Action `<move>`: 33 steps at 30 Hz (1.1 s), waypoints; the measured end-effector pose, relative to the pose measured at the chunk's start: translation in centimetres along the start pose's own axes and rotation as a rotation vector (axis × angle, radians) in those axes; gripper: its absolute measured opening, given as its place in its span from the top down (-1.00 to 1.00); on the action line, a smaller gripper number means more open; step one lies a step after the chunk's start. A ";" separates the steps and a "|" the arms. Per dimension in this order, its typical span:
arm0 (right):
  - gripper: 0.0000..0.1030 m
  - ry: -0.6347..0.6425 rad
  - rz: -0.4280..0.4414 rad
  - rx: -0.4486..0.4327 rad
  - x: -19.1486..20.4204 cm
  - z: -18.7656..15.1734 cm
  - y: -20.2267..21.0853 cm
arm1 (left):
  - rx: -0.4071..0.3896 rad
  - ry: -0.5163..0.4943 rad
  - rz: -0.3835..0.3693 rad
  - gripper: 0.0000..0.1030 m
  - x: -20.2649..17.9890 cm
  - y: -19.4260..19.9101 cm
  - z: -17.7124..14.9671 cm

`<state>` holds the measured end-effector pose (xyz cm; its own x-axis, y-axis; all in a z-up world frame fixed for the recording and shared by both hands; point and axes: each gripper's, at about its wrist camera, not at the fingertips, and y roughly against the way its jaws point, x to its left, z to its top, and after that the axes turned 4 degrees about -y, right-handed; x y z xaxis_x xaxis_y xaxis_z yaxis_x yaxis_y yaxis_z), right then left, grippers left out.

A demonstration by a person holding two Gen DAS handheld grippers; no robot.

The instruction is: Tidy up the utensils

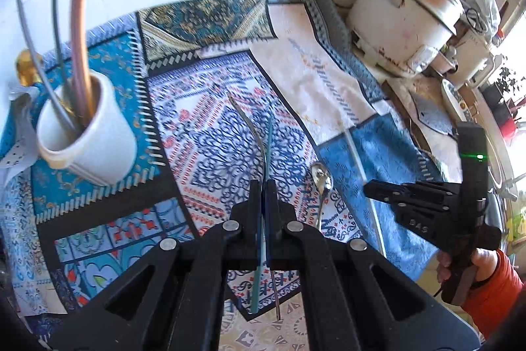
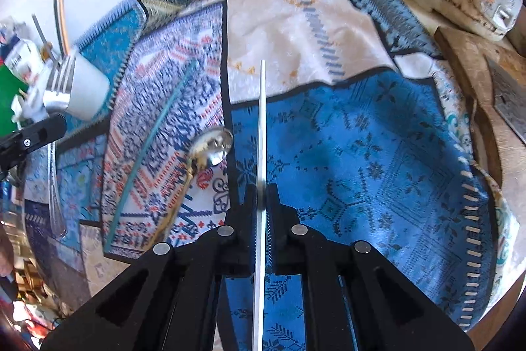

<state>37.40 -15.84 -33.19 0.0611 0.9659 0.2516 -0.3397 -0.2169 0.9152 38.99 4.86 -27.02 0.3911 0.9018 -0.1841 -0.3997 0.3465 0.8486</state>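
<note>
My left gripper [image 1: 263, 186] is shut on a metal fork [image 1: 253, 134], which also shows at the left of the right wrist view [image 2: 59, 81]. A teal chopstick [image 1: 269, 137] lies on the cloth beneath it and shows in the right wrist view [image 2: 154, 137]. My right gripper [image 2: 262, 189] is shut on a white chopstick [image 2: 262, 120], which also shows in the left wrist view [image 1: 358, 160]. A silver spoon [image 1: 321, 180] lies on the cloth between the grippers; in the right wrist view [image 2: 210, 150] it lies left of the white chopstick. A white cup [image 1: 88, 134] at the left holds several utensils.
A patterned blue cloth [image 1: 203, 94] covers the table. A white rice cooker [image 1: 407, 18] stands at the back right. A wooden board [image 2: 476, 81] lies at the right. A green and white packet [image 2: 13, 78] sits behind the cup.
</note>
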 end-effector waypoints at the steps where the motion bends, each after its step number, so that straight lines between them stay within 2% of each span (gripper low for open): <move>1: 0.90 0.001 0.000 -0.015 0.1 0.0 0.5 | -0.010 0.004 0.006 0.99 0.2 0.4 0.0; 14: 0.91 0.092 0.074 -0.204 4.0 1.6 7.4 | -0.153 0.070 0.083 0.99 3.4 5.6 0.8; 22: 0.99 0.179 0.135 -0.274 7.6 3.1 10.0 | -0.230 0.105 0.120 0.99 5.4 8.8 0.6; 26: 0.99 0.229 0.123 -0.271 9.4 3.9 9.5 | -0.258 0.112 0.141 0.99 6.3 10.0 0.7; 29: 0.98 0.231 0.119 -0.211 9.3 4.7 7.5 | -0.275 0.123 0.152 0.99 6.7 10.5 0.7; 31: 0.84 0.225 0.103 -0.150 8.9 5.4 5.6 | -0.286 0.130 0.164 0.99 7.2 10.8 0.7; 33: 0.70 0.230 0.044 -0.119 8.5 5.8 3.7 | -0.294 0.135 0.178 0.99 7.5 11.0 0.7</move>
<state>42.11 -9.21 -25.81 -0.1670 0.9655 0.1997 -0.4459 -0.2546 0.8581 38.09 15.29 -18.75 0.1885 0.9739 -0.1267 -0.6807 0.2226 0.6979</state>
